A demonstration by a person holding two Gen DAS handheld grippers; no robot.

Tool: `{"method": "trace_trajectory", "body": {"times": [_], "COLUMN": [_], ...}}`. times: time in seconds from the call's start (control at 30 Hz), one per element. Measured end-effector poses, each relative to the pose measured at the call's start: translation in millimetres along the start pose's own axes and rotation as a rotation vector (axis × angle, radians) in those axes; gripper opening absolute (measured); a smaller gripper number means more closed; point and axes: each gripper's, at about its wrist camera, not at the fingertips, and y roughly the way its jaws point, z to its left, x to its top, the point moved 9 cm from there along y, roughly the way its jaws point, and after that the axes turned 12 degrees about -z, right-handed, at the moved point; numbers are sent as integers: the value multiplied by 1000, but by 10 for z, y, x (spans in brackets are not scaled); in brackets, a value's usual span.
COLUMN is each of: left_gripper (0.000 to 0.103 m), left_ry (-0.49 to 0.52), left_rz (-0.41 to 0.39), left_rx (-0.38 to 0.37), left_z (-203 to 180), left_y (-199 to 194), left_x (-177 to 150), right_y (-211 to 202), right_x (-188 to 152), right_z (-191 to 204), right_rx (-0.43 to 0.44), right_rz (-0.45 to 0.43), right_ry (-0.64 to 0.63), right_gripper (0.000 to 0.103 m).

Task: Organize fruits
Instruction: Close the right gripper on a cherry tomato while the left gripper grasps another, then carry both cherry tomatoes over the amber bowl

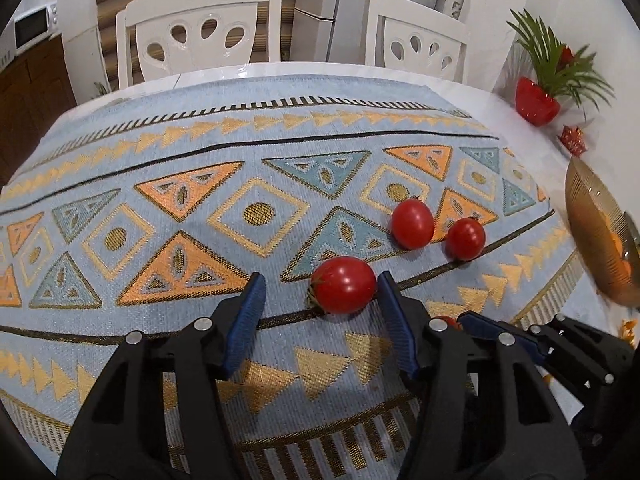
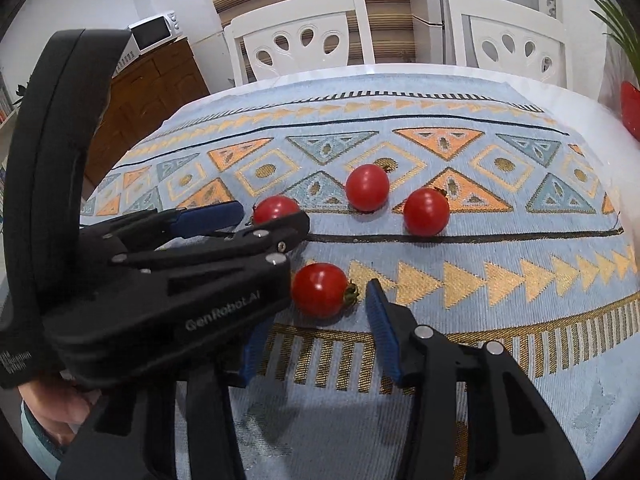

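Closing both claws squarely on their fruit is the step in hand, judging by how each one stands around a tomato. The left claw point(image 1: 320, 292) is wide open, its blue pads either side of a tomato point(image 1: 343, 285) at lower centre of the left wrist view; the right-hand pad sits just beside the fruit while the left pad stands well apart, so the claw would do well to shift a little rightward in the frame before squeezing, lest the fruit roll. The right claw point(image 2: 320, 320) is likewise open and holds nothing; a second tomato point(image 2: 320, 289), stem end toward the right pad, lies just ahead of its tips at lower centre of the right wrist view. It should ease forward so the pads meet the fruit's widest part, then close gently, as the skin likely bruises.

Two more tomatoes point(image 1: 412, 225) point(image 1: 465, 239) rest on the patterned cloth point(image 1: 200, 152) over the surface, right of centre. An amber bowl point(image 1: 600, 236) at the right edge, seemingly holding something orange, is the probable destination.

Both claws are held low and nearly level, side by side, the left one crossing the left half of the right wrist view, with a sleeve and hand point(image 2: 56, 412) at lower left.
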Motion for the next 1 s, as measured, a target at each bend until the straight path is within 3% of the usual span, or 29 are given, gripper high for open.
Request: {"method": "trace_trajectory", "body": {"times": [0.13,0.23,0.37,0.8,1.0], "left_gripper": [57,52,32,31,31], "left_ry": [31,26,21,22,18], "left_rz": [-5,-11,-20,-63,-85], "left_rx": [26,30,21,12,-74], "left_z": [-17,1,-1,-40,-105], "left_y": [5,-4,-20,-112,-190], "left_x": [-2,6,8,38,71], "right_y": [2,7,-15,-200,-518], "right_x": [-4,-10,-8,25,-98], "right_z": [-22,33,81,79,21], "right_rx": [-27,-39,-46,-45,-34], "right_rz": [-2,-5,-20,-83,-107], "right_ry": [-8,-47,-77,-70,-20], "right_gripper": [43,35,33,33,33]}}
